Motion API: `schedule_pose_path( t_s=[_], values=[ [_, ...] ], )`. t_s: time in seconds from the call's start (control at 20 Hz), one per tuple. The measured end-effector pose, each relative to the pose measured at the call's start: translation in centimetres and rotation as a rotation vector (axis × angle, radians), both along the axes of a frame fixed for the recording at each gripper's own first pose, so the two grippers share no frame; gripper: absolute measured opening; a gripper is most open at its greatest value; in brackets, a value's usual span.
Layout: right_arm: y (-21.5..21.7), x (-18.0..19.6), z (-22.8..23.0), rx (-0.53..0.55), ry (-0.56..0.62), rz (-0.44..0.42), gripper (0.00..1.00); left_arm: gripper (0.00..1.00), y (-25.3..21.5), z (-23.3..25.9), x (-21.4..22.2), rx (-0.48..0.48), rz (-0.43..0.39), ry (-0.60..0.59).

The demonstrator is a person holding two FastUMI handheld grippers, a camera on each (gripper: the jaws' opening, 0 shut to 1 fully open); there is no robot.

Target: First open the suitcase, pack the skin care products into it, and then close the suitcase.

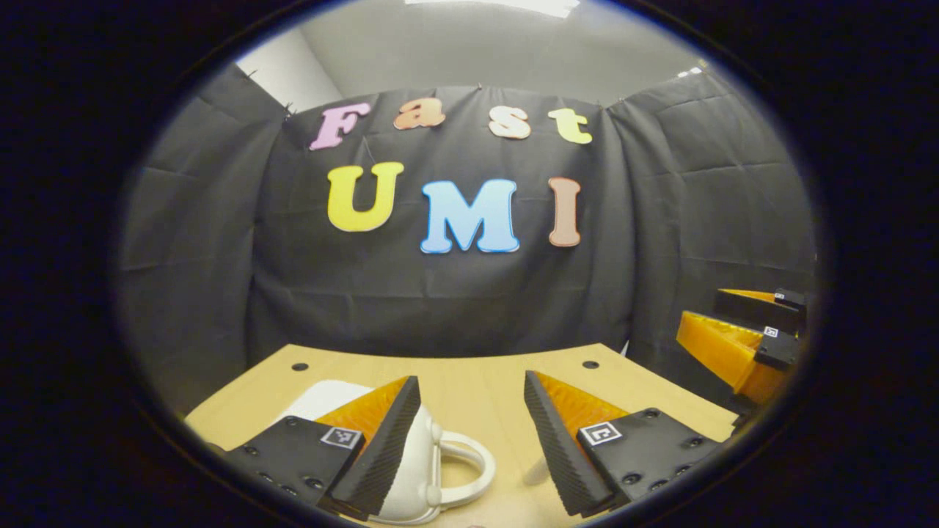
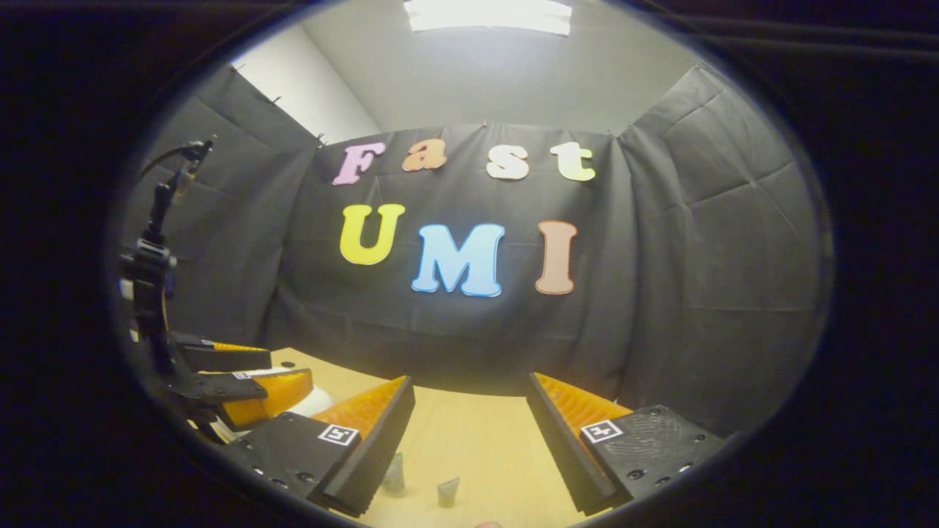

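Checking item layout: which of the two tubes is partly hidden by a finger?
The left tube, tucked behind a finger of the right gripper; the other tube stands clear.

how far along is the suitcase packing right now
Nothing looks done yet. The white suitcase lies closed on the table, handle toward the open left gripper. Two small tubes sit unpacked below the open right gripper. Opening, packing and closing all remain.

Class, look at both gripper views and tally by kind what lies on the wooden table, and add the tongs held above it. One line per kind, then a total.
White suitcase: 1
Small skin care tubes: 2
Tongs, left and right, both open: 2
Total: 5
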State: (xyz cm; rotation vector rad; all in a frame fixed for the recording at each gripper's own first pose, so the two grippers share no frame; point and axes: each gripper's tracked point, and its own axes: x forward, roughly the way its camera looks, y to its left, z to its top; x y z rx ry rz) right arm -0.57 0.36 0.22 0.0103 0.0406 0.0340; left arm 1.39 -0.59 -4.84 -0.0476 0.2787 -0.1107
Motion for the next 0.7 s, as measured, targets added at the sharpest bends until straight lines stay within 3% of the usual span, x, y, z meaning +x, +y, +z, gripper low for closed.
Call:
schedule_pose_path(
  t_s=[0.2,0.45,0.7],
  values=[
    [-0.6,0.7,-1.3,-0.004,0.059,0.032,0.94,0.92,-1.5,-2.1,2.8,-0.020,-0.042,0.126],
    [-1.2,0.7,-1.8,-0.046,0.058,0.114,0.94,0.92,-3.6,-6.9,4.2,-0.077,-0.063,0.379],
    [-1.6,0.3,-2.7,-0.019,0.065,0.211,0.94,0.92,-3.8,-13.2,4.4,-0.127,0.022,0.666]
  ],
)
